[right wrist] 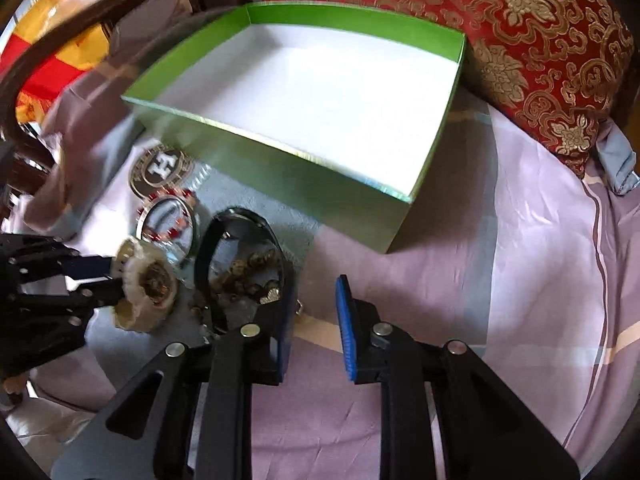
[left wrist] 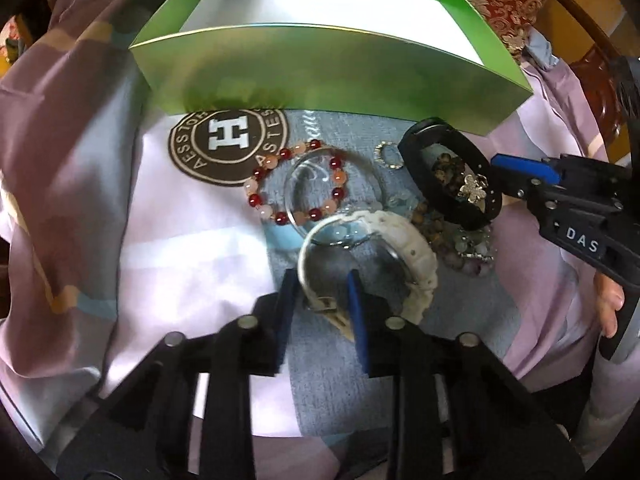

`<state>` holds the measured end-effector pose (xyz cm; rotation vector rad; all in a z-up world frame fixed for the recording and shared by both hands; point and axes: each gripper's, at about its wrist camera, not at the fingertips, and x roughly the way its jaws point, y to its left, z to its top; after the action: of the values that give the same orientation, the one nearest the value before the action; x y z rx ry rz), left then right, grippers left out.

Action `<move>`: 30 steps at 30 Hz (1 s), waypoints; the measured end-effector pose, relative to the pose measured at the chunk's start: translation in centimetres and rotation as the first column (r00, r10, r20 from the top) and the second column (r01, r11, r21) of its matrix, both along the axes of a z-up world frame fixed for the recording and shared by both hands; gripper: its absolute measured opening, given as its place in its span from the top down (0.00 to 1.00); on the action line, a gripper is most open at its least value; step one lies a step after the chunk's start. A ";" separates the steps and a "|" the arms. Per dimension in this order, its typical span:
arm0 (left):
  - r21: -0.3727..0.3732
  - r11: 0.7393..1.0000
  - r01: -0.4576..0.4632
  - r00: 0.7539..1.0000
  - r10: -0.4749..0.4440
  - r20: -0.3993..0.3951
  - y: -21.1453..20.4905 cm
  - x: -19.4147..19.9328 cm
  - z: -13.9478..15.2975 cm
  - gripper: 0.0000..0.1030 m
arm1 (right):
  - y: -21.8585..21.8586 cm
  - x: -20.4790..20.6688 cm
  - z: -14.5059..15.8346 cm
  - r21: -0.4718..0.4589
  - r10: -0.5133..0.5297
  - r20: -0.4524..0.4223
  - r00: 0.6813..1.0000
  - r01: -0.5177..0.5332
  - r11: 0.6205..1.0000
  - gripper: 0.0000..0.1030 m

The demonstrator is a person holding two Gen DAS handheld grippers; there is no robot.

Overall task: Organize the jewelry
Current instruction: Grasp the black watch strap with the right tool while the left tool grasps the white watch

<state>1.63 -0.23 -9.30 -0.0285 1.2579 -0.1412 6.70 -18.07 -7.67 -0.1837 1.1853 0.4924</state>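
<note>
Closing in on a white ridged band (left wrist: 416, 260) on the lilac bedsheet (left wrist: 168, 240), with the left gripper (left wrist: 322, 300) narrowed to a slim gap, one finger outside the loop and one inside, pads apparently pressing the near wall by its buckle. Working at 3 o'clock in the left wrist view, with the right gripper (right wrist: 314, 292) standing partly open, showing only cloth in its gap and nudging one finger against the rim of a black band (right wrist: 202, 256) without clearly holding it. Waiting at 12 o'clock, bare inside: the green box (left wrist: 320, 68).

Probably calling for:
- lifting the white band straight up before swinging toward 12 o'clock, avoiding snagging the clear bangle (left wrist: 289, 200) overlapping its far edge
- shifting the right jaws so the black band's wall sits between the pads, sparing the brown beads (right wrist: 240, 276) heaped within
- clearing the box's near wall before letting go.
</note>
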 end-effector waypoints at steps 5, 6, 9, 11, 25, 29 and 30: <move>0.017 1.000 -0.004 1.000 0.004 0.003 0.6 -0.2 -0.1 0.63 | -0.1 0.5 0.3 0.074 -0.015 -0.007 1.000 0.016 0.997 0.79; 0.022 1.000 -0.002 1.000 0.002 0.005 0.5 -0.2 -0.1 0.63 | -0.2 0.5 0.6 0.090 -0.019 -0.001 1.000 0.019 0.996 0.79; 0.027 1.000 0.010 1.000 -0.011 0.006 0.1 -0.5 0.1 0.70 | -0.6 0.5 1.1 0.143 -0.029 0.028 0.999 0.024 0.989 0.76; 0.020 1.000 0.021 1.000 -0.021 0.006 -0.3 -0.6 0.1 0.77 | -0.5 0.5 1.4 0.165 -0.032 0.041 0.999 0.025 0.986 0.65; 0.038 0.999 0.026 1.000 -0.026 0.006 -1.0 -0.5 -0.2 0.71 | 2.7 -2.0 -0.7 0.102 0.070 0.021 0.997 -0.072 0.992 0.92; 0.017 1.000 0.008 1.000 -0.008 0.008 -0.2 -0.6 0.1 0.85 | 2.7 -2.4 0.2 0.113 0.082 0.060 0.995 -0.088 0.990 0.96; 0.008 1.000 0.003 1.000 -0.003 0.011 0.0 -0.5 0.3 0.87 | 2.4 -2.3 0.6 0.126 0.074 0.072 0.995 -0.083 0.989 0.96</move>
<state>1.10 -0.22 -9.03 -0.0186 1.2476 -0.1385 4.41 -15.63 -7.08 -0.1349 1.0799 0.6259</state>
